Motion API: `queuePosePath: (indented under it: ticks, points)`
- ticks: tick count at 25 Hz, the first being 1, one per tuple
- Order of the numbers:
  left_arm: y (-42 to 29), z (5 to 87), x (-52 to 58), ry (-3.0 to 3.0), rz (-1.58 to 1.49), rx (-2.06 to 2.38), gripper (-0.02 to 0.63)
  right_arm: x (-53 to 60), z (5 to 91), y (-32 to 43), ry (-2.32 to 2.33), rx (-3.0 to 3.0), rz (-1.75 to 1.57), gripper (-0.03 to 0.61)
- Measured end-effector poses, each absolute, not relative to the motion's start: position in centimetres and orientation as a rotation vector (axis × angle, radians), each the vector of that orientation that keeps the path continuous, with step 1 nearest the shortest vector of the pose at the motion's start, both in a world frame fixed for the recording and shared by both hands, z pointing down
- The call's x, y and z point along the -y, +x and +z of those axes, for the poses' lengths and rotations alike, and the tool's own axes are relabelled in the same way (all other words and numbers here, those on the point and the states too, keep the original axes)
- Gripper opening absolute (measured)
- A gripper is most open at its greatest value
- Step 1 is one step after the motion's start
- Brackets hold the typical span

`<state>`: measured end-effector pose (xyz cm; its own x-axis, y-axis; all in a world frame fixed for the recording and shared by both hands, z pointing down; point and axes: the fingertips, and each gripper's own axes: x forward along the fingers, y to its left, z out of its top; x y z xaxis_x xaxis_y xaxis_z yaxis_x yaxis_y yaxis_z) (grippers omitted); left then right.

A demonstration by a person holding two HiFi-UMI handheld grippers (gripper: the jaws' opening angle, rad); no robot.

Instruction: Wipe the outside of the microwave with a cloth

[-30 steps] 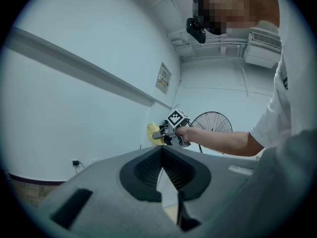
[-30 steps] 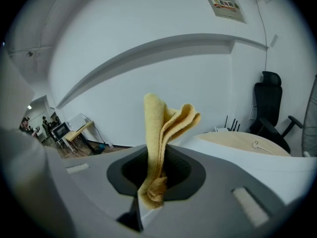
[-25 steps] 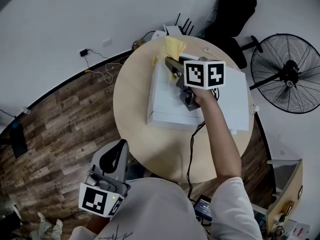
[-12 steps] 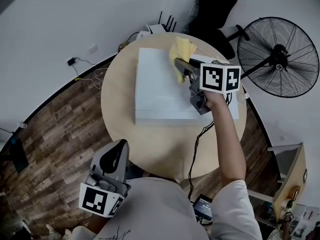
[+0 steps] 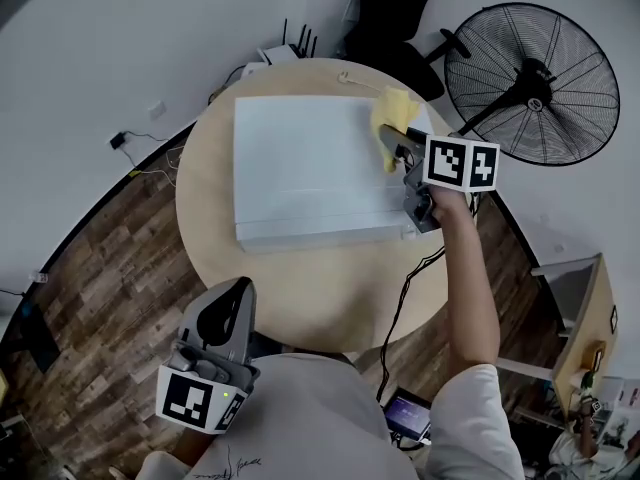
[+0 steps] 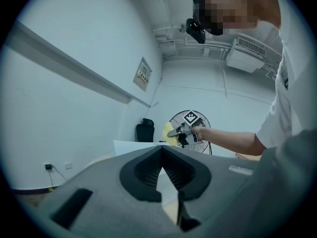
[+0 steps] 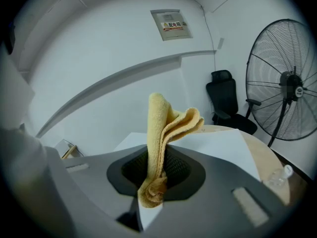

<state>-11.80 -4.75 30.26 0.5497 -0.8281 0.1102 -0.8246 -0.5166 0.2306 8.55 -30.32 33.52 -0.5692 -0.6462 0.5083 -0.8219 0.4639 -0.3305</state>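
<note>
Remote operator's view: I can read no text anywhere. The wall notice (image 7: 171, 25), a framed sheet with a reddish heading, carries print too small for me to make out in the right gripper view.

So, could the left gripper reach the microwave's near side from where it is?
Probably yes: the left gripper hangs off the near edge of the table, apart from the microwave, with only bare tabletop between. It holds nothing, though; the cloth is in the right gripper.

Round light-wood worktop (image 5: 300, 293) stands on a dark plank floor (image 5: 95, 268). One white microwave (image 5: 300, 163) rests directly on it, toward the far side.
</note>
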Motion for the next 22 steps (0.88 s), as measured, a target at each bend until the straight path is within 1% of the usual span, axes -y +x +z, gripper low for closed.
queuePosePath:
  ticks: [9, 15, 22]
  points:
    - [-9.9, 30.4, 6.0, 2.54, 0.009, 1.356, -0.009, 31.8, 35.9, 17.1, 1.419, 2.27, 0.823, 0.066]
    - [-8.8, 30.4, 6.7, 2.55, 0.02, 1.347, -0.008, 32.9, 37.6, 21.2, 1.514, 2.158, 0.777, 0.066]
    - [-7.6, 30.1, 7.2, 2.553, 0.009, 1.344, -0.008, 33.2, 39.6, 23.5, 1.533, 1.993, 0.583, 0.067]
